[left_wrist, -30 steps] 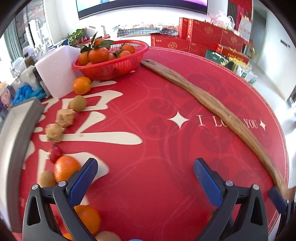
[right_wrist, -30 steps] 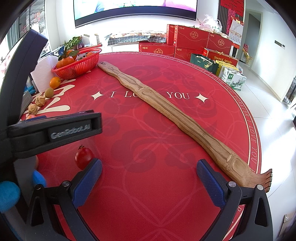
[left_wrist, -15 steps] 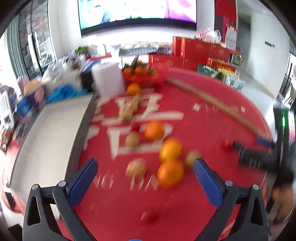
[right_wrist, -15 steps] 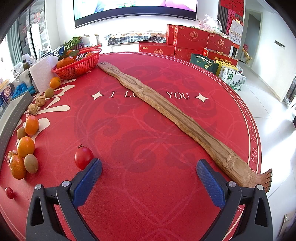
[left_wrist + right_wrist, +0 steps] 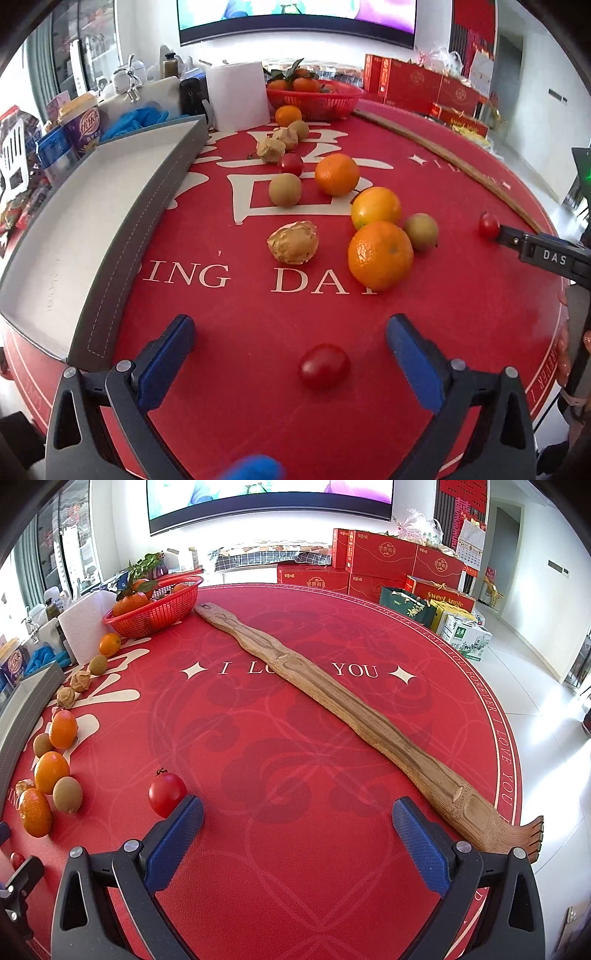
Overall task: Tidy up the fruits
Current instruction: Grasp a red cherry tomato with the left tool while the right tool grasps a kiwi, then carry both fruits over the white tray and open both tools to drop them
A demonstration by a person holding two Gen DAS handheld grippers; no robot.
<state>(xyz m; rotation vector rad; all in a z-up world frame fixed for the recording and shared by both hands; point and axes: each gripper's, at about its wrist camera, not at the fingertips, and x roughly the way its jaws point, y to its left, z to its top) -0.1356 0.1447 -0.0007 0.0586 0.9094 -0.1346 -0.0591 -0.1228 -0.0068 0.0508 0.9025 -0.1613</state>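
Since a second ago the left gripper (image 5: 290, 354) has swung from the red basket (image 5: 314, 101) to a cherry tomato (image 5: 324, 365) lying between its wide-spread fingers. The right gripper (image 5: 297, 830), equally wide and empty, has not moved; another tomato (image 5: 167, 794) sits just beside its left finger. Open red worktop (image 5: 295, 738) lies ahead; the grey tray (image 5: 74, 221) borders the left edge.

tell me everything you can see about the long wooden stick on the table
The long wooden stick is a flat, wavy-edged strip of brown, streaky-grained wood. It lies flat and diagonal across the red round mat, covering part of the "I LOVE YOU" lettering. Its far end sits close beside the red basket; its near end widens into a foot shape with carved toes past the mat's edge. Neither tongs touch it.
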